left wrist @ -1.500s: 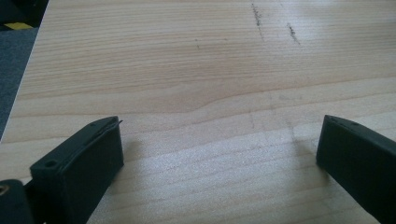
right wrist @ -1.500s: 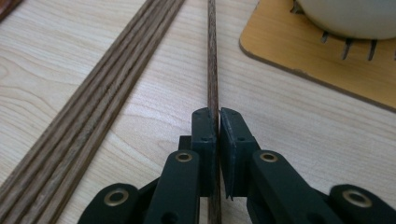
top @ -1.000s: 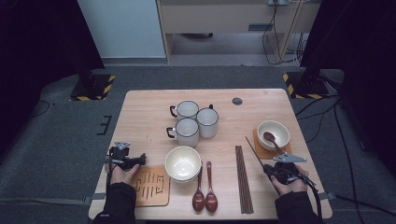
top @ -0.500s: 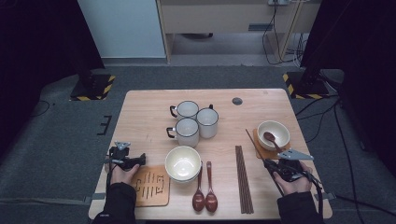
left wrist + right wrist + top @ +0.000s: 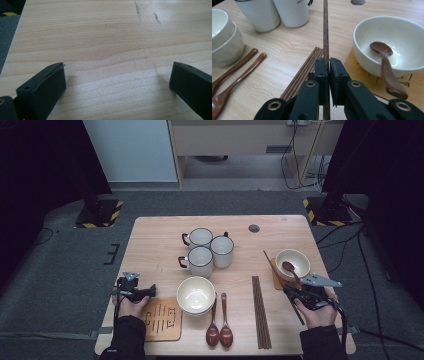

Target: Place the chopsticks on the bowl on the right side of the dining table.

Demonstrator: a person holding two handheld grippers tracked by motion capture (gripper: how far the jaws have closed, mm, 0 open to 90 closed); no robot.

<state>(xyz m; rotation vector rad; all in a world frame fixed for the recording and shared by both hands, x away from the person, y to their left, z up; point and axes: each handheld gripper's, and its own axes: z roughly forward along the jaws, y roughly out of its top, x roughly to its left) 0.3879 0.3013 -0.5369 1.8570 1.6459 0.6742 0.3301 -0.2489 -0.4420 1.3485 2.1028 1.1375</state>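
The right gripper (image 5: 328, 62) view shows its fingers clenched on one chopstick (image 5: 325, 30); the left gripper (image 5: 117, 82) view shows released fingers over bare surface (image 5: 100, 37).

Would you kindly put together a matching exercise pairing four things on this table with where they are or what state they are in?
Things:
1. single chopstick
2. left gripper
3. wooden spoon
4. two loose spoons

States:
A. resting in the bowl on the right-hand mat
B. lying side by side on the table
C. clamped in the right gripper
D. jaws open over bare wood

Pairs: 1-C, 2-D, 3-A, 4-B
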